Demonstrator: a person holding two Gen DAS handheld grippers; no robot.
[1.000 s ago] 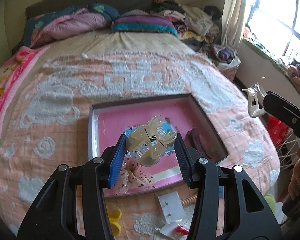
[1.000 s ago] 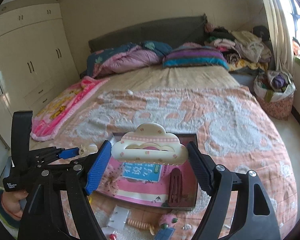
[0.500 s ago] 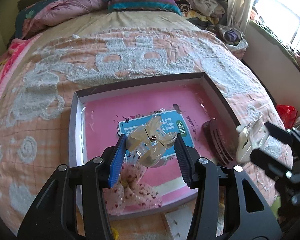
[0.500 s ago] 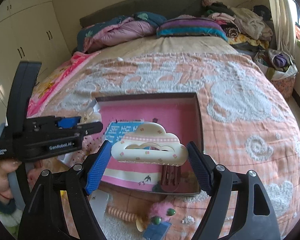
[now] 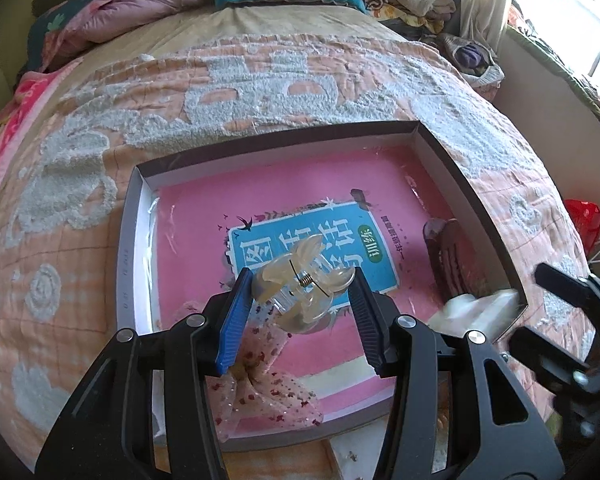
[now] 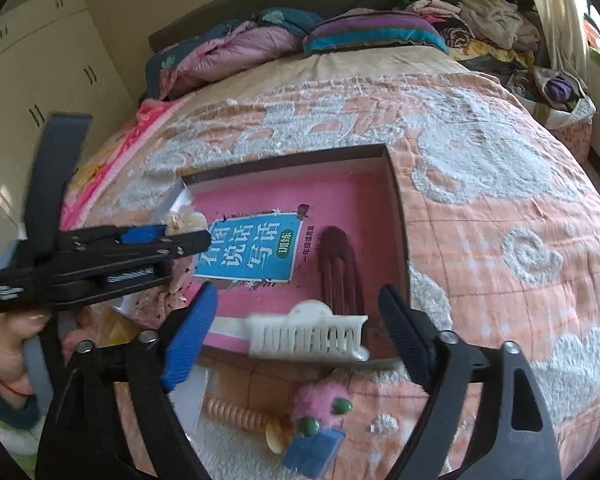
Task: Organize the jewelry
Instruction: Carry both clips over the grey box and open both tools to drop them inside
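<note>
My left gripper (image 5: 298, 294) is shut on a translucent yellowish claw clip (image 5: 300, 286), held over the shallow box (image 5: 136, 216) with a pink book inside. My right gripper (image 6: 300, 324) is open, with its jaws wide apart. The white cloud claw clip (image 6: 306, 334) is loose between them, teeth up and blurred, over the box's near edge (image 6: 228, 354). It also shows as a white blur at the box's right corner in the left wrist view (image 5: 476, 310). A dark brown hair clip (image 6: 338, 276) and a sheer pink bow (image 5: 268, 384) lie in the box.
On the bedspread in front of the box lie a beige spiral hair tie (image 6: 236, 414), a pink fluffy hair piece (image 6: 322, 402) on a blue card (image 6: 314, 452) and a white card (image 5: 354, 456). Pillows and piled clothes (image 6: 480, 12) sit at the bed's head.
Both grippers came down closer to the box. My right gripper opened and let go of the white cloud clip, which has tipped teeth up. My left gripper still holds the yellowish clip.
</note>
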